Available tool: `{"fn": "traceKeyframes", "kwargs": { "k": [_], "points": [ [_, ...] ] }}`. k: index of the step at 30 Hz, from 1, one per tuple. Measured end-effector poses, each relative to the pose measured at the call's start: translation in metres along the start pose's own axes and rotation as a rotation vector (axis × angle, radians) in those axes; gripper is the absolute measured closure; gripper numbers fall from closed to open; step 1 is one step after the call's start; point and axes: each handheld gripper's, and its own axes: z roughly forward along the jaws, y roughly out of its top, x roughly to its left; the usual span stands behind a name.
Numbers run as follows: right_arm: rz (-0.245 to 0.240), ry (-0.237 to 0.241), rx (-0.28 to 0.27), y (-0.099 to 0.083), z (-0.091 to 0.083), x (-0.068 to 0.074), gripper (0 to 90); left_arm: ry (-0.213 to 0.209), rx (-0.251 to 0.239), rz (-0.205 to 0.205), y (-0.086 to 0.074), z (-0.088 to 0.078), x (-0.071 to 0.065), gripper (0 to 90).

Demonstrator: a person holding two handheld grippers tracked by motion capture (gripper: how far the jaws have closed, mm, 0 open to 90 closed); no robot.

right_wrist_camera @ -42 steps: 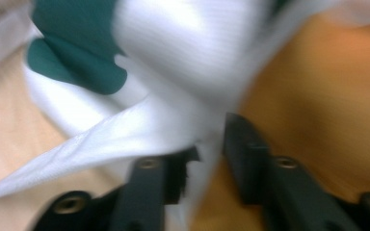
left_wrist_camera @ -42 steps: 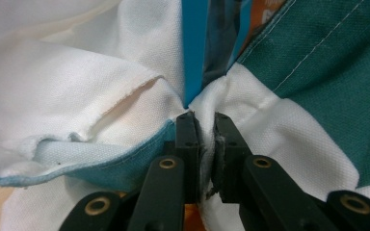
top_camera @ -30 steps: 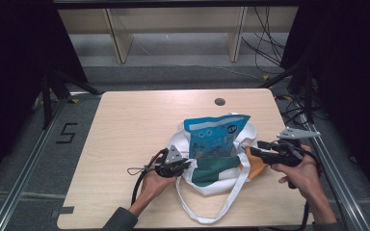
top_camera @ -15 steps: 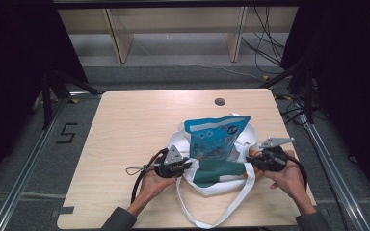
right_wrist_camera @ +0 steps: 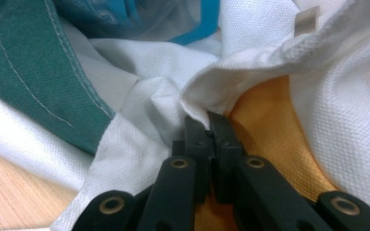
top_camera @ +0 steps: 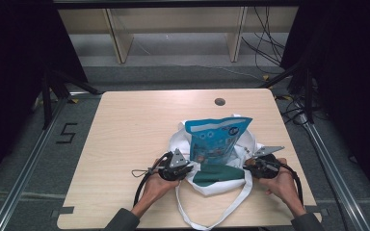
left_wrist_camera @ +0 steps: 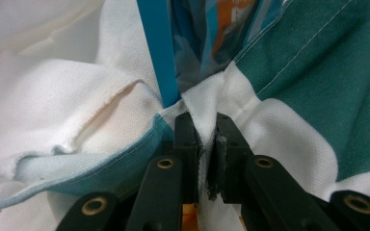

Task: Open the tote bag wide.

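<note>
Tote bag (top_camera: 221, 178) at table's near edge, between both grippers. Left gripper (top_camera: 189, 169) clamps left rim, right gripper (top_camera: 246, 167) just closed on right rim. Blue pouch (top_camera: 215, 140) upright inside, mouth axis left-right.

A: What is concealed at six o'clock on the table (top_camera: 125, 144)?

B: The blue snack pouch (top_camera: 217, 139) hides its lower end inside the white tote bag (top_camera: 221, 185); its print is too small to read.

A: And at the frame edges?

B: Both forearms are cut off at six o'clock. In the left gripper view, the pouch runs off at twelve o'clock, blurred.
</note>
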Motion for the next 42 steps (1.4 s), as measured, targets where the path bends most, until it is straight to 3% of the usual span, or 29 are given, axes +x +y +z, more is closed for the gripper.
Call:
{"fn": "traceKeyframes", "kwargs": {
  "k": [1, 3, 5, 8, 10, 13, 16, 18, 19, 20, 22, 25, 26, 27, 28, 31, 34, 35, 36, 40, 41, 42],
  "points": [
    [0.005, 0.001, -0.019, -0.001, 0.002, 0.000, 88.3, -0.007, -0.013, -0.012, 0.001, -0.004, 0.001, 78.6],
    [0.001, -0.004, 0.000, 0.000, 0.000, 0.001, 87.8, -0.021, -0.033, -0.034, 0.004, -0.012, 0.004, 71.6],
    [-0.016, -0.007, -0.011, -0.001, 0.001, 0.001, 87.8, -0.073, -0.086, -0.086, 0.010, -0.026, 0.009, 69.9],
    [-0.038, -0.010, -0.020, -0.001, 0.001, -0.002, 87.4, -0.114, -0.156, -0.160, 0.016, -0.045, 0.022, 67.2],
    [-0.018, -0.007, -0.016, -0.001, 0.001, 0.000, 87.3, -0.094, -0.198, -0.197, 0.020, -0.057, 0.034, 68.0],
    [-0.027, -0.003, -0.033, -0.001, 0.002, -0.002, 87.0, 0.000, -0.204, -0.265, 0.027, -0.061, 0.053, 72.7],
    [-0.018, -0.008, -0.030, -0.001, 0.002, -0.001, 87.0, 0.021, -0.155, -0.260, 0.030, -0.043, 0.061, 76.2],
    [-0.013, -0.008, -0.029, -0.001, 0.002, 0.000, 87.0, -0.004, -0.080, -0.269, 0.028, -0.023, 0.055, 78.9],
    [-0.014, -0.008, -0.030, -0.001, 0.002, 0.000, 87.0, -0.033, -0.020, -0.233, 0.025, -0.017, 0.049, 79.9],
    [-0.017, -0.010, -0.029, -0.001, 0.001, 0.000, 87.0, -0.047, 0.008, -0.210, 0.023, -0.014, 0.044, 80.9],
    [-0.016, -0.009, -0.018, -0.001, 0.001, 0.000, 87.0, -0.043, 0.059, -0.158, 0.014, -0.012, 0.030, 83.3],
    [0.021, -0.004, -0.018, 0.000, 0.001, 0.002, 87.2, -0.044, 0.069, -0.157, -0.007, -0.004, 0.012, 89.0],
    [-0.006, -0.008, 0.000, 0.001, 0.000, 0.001, 87.2, -0.037, 0.056, -0.156, -0.010, -0.003, 0.011, 89.4],
    [-0.024, -0.018, -0.016, 0.000, 0.002, 0.000, 87.3, -0.034, 0.062, -0.160, -0.010, -0.002, 0.011, 89.4],
    [-0.022, -0.023, -0.029, 0.000, 0.003, 0.001, 87.4, -0.027, 0.080, -0.126, -0.007, -0.002, 0.012, 89.4],
    [-0.022, -0.027, -0.022, 0.000, 0.003, 0.001, 87.5, 0.013, 0.105, -0.078, -0.004, 0.000, 0.007, 89.4],
    [-0.023, -0.026, -0.022, 0.000, 0.003, 0.001, 87.6, 0.021, 0.109, -0.054, -0.002, 0.000, 0.009, 89.4],
    [-0.012, -0.019, -0.012, 0.001, 0.002, 0.002, 87.5, 0.033, 0.103, -0.069, -0.003, 0.002, 0.009, 89.4],
    [-0.009, -0.021, -0.033, 0.001, 0.003, 0.001, 87.5, 0.044, 0.099, -0.067, -0.003, 0.003, 0.010, 89.5],
    [0.002, -0.027, -0.031, 0.003, 0.007, 0.004, 87.5, 0.095, 0.079, -0.058, -0.001, 0.009, 0.022, 89.5],
    [-0.031, -0.038, -0.039, 0.006, 0.010, 0.002, 87.5, 0.106, 0.076, -0.063, -0.001, 0.010, 0.027, 89.5],
    [-0.031, -0.041, -0.042, 0.009, 0.012, 0.002, 87.4, 0.115, 0.071, -0.080, 0.000, 0.011, 0.033, 89.5]
  ]
}}
